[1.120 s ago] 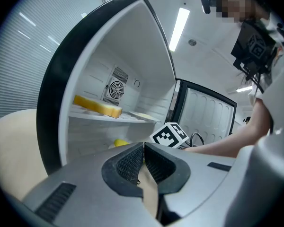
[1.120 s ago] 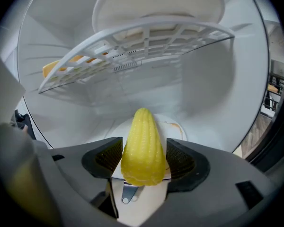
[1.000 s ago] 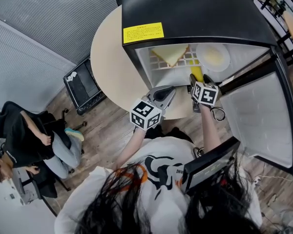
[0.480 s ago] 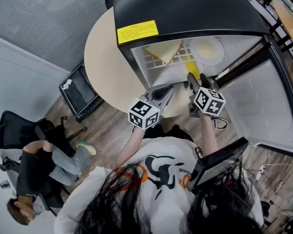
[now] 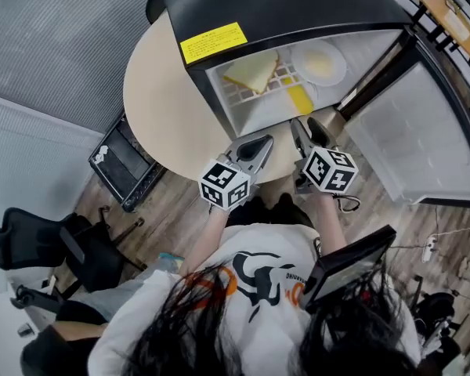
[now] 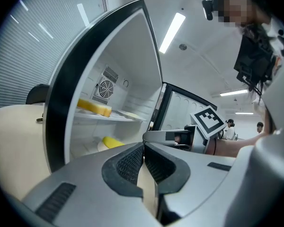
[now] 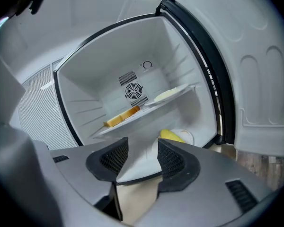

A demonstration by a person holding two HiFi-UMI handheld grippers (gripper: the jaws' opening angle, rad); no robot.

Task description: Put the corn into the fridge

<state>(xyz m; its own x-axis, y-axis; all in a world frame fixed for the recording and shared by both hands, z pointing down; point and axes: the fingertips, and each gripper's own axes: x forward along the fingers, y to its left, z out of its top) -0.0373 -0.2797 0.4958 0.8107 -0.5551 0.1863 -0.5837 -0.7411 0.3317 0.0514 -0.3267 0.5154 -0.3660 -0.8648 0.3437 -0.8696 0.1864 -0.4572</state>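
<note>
The yellow corn (image 5: 300, 99) lies on the floor of the open black mini fridge (image 5: 282, 6), below its wire shelf. It shows in the right gripper view (image 7: 172, 135) and the left gripper view (image 6: 112, 142) too. My right gripper (image 5: 305, 128) is just outside the fridge opening and points at it. Its jaws (image 7: 142, 152) are closing with nothing between them. My left gripper (image 5: 258, 144) hangs beside it at the table's edge, shut and empty (image 6: 143, 148).
A yellow wedge (image 5: 253, 73) and a white plate (image 5: 319, 61) rest on the fridge shelf. The fridge door (image 5: 423, 143) stands wide open to the right. The fridge sits on a round beige table (image 5: 160, 108). A black box (image 5: 121, 163) stands on the wooden floor.
My right gripper has drawn back out of the fridge and risen, leaving the corn inside, and its jaws have narrowed. The left gripper has hardly moved.
</note>
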